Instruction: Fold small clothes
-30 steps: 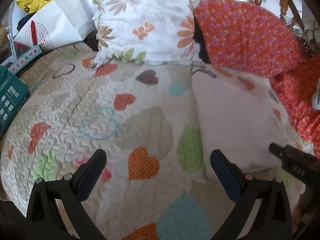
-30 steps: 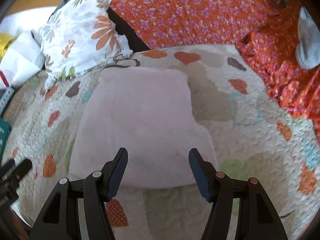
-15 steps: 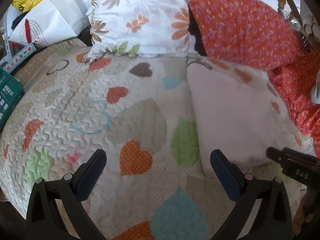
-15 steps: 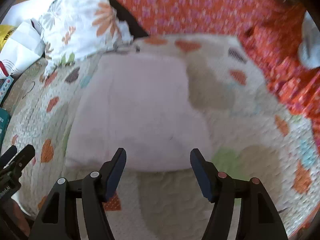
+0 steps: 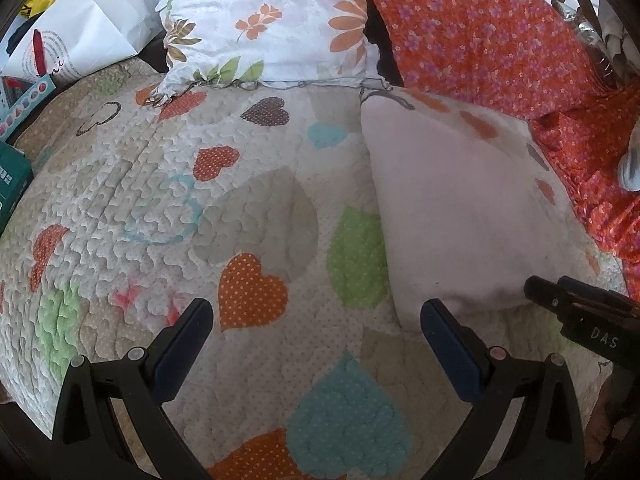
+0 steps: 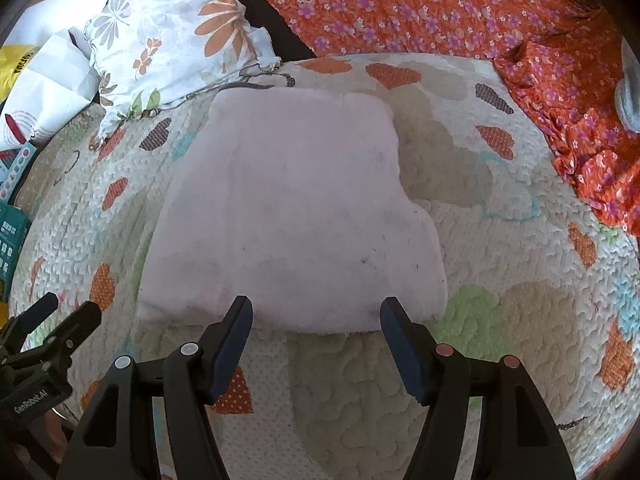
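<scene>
Grabbing near edge | soft pale pink folded cloth on heart-patterned quilted bed cover | right claw wide open, empty | left claw wide open, empty | pinch both corners evenly

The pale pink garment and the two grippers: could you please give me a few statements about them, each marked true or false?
1. The pale pink garment lies flat on the heart-patterned quilt. True.
2. The right gripper is shut on the garment. False: its jaws stand open at the near edge, gripping nothing.
3. The left gripper is open over bare quilt, left of the garment. True.
4. The garment lies on top of the floral pillow. False: the pillow sits beyond its far edge.
</scene>
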Demonstrator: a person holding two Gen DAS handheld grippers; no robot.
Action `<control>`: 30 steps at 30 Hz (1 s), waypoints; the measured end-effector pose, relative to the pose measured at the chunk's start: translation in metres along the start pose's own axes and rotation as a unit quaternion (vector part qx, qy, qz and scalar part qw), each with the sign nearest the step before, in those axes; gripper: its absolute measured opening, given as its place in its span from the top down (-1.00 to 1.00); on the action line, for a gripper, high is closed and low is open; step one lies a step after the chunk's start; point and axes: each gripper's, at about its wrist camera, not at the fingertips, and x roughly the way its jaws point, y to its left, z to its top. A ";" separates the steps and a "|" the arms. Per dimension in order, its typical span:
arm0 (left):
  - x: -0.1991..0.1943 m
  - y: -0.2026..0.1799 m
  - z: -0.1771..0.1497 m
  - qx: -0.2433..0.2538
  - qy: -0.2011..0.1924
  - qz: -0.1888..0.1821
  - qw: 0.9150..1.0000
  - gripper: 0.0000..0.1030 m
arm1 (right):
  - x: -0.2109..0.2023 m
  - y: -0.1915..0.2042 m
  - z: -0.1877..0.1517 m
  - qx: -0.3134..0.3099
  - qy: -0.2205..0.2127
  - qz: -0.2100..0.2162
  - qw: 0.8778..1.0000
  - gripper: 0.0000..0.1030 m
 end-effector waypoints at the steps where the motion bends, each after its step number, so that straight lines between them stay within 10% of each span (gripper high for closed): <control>1: 0.000 0.000 0.000 0.001 0.000 0.000 1.000 -1.00 | 0.000 0.000 -0.001 0.000 0.001 -0.001 1.000 -0.38; 30: 0.009 0.008 -0.007 -0.007 0.033 -0.003 0.999 -1.00 | 0.005 0.016 -0.008 -0.044 -0.004 -0.021 0.999 -0.41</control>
